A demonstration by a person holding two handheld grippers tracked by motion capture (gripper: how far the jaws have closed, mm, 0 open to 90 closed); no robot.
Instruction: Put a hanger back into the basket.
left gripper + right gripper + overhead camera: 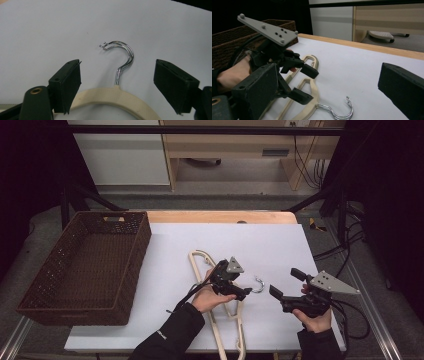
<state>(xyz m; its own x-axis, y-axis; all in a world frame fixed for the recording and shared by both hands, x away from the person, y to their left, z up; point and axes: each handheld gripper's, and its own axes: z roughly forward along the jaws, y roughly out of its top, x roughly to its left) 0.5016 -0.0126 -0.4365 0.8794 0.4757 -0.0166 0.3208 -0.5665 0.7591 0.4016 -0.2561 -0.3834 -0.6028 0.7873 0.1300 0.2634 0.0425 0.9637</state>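
Two cream wooden hangers [218, 336] lie stacked on the white sheet, their metal hooks [258, 285] pointing right. My left gripper [241, 295] is low over the hangers' top. In the left gripper view its jaws stand open [120, 75] on either side of the hanger's arch [110, 96], just below the hooks [125, 53], and the pads are not touching it. My right gripper [285, 282] hovers to the right of the hooks, open with nothing between its jaws [332, 85]. The right gripper view also shows the left gripper [308, 83], the hangers [313, 86] and a hook [342, 112].
A dark brown wicker basket [140, 245] stands at the left of the table, with nothing visible inside. The white sheet [250, 242] covers the table, whose wooden edge [220, 216] runs along the far side. Cables trail at the right.
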